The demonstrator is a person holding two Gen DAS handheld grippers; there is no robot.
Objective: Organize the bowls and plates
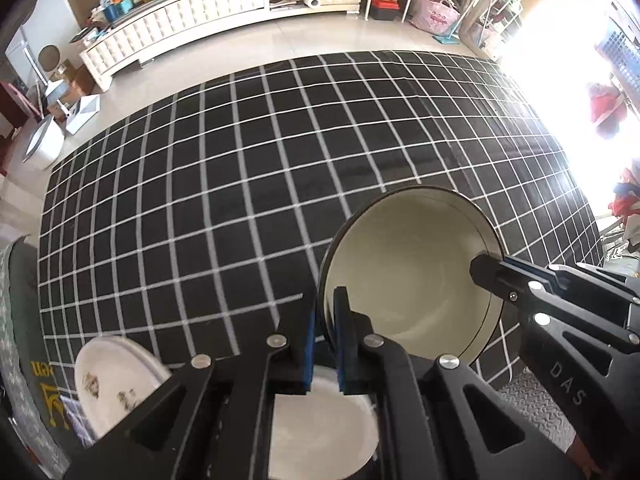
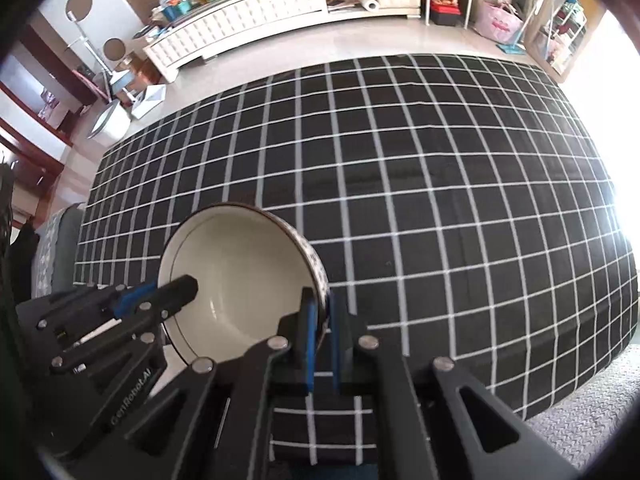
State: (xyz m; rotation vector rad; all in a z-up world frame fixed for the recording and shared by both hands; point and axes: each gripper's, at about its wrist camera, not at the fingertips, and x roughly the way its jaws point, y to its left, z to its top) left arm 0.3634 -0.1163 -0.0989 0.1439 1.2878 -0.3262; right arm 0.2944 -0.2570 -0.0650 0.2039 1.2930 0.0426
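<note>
A cream bowl [image 1: 408, 272] hangs tilted above the checked desk [image 1: 224, 208], its rim pinched on opposite sides by the closed jaws of the left gripper [image 1: 325, 336] and right gripper [image 2: 320, 336], above a white plate [image 1: 324, 428].

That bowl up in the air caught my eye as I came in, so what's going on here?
A person with two handheld grippers holds one bowl by opposite sides of its rim. The left gripper and right gripper are both shut on it, above the checked cloth. A plate and a white dish lie below.
</note>
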